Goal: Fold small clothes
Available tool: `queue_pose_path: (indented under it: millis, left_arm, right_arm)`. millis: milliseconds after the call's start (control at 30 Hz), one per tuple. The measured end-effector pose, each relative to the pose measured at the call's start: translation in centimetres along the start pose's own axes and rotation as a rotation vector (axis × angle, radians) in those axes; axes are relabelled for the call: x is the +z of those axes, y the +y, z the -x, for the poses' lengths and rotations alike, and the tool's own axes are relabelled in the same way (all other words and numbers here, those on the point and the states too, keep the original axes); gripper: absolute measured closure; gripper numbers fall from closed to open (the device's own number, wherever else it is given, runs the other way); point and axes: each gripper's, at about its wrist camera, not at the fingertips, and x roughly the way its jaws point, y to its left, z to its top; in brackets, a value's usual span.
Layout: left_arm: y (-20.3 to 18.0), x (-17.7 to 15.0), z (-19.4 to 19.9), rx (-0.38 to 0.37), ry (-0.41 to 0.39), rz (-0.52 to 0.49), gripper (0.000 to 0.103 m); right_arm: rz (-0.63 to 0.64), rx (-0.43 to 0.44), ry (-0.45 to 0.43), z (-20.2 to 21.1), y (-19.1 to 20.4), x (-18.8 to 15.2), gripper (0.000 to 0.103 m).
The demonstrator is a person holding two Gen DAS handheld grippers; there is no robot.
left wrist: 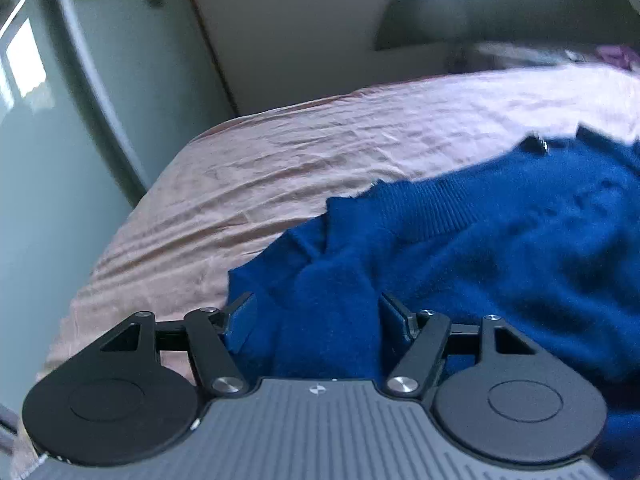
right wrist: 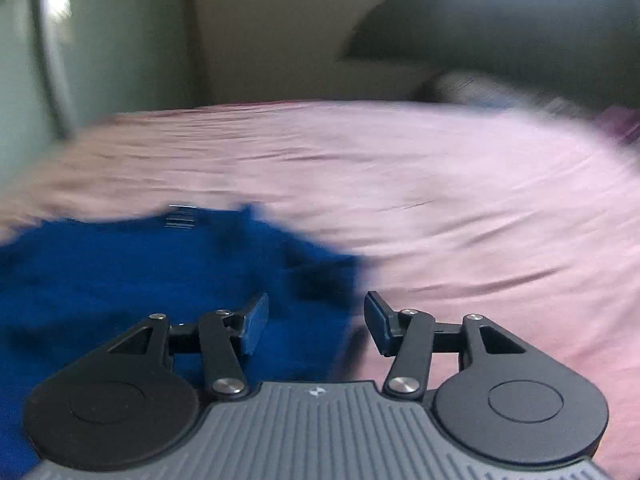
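Note:
A dark blue knitted sweater (left wrist: 500,248) lies rumpled on a pink bed sheet (left wrist: 280,152). In the left wrist view it fills the lower right, its ribbed edge facing the bare sheet. My left gripper (left wrist: 318,316) is open, with a bunched fold of the sweater lying between its fingers. The blurred right wrist view shows the sweater (right wrist: 120,280) at the lower left, a small label (right wrist: 180,218) at its far edge. My right gripper (right wrist: 316,322) is open over the sweater's right edge: the left finger is above the knit, the right finger above the sheet (right wrist: 440,200).
The bed's left edge runs beside a pale green glossy door (left wrist: 40,160) with a grey curved frame. A beige wall stands behind the bed. A dark rounded shape (right wrist: 500,40), a striped cushion (right wrist: 480,88) and some purple cloth (left wrist: 616,54) sit at the far right.

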Motion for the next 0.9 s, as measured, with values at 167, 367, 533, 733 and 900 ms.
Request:
queue_pose_path:
  millis: [167, 367, 533, 733, 900]
  left_arm:
    - [-0.2, -0.6, 3.5, -0.043, -0.049, 0.026, 0.036]
    - [-2.3, -3.4, 5.7, -0.092, -0.027, -0.048, 0.03]
    - [0.0, -5.4, 7.7, -0.086, -0.02, 0.01, 0.03]
    - [5.2, -8.3, 9.9, -0.228, 0.001, 0.227, 0.028]
    - [5.4, -9.7, 10.0, -0.333, -0.016, 0.213, 0.029]
  right_arm:
    - [-0.109, 0.187, -0.118, 5.4, -1.3, -0.9, 0.049]
    - [0.143, 0.447, 0.033, 7.1, 4.9, -4.4, 0.027]
    - [0.215, 0.257, 0.013, 8.3, 6.8, -6.5, 0.025]
    - [0.065, 0.22, -0.089, 11.7, 3.7, -6.9, 0.025]
    - [-0.153, 0.223, -0.043, 10.9, -1.1, -8.3, 0.025]
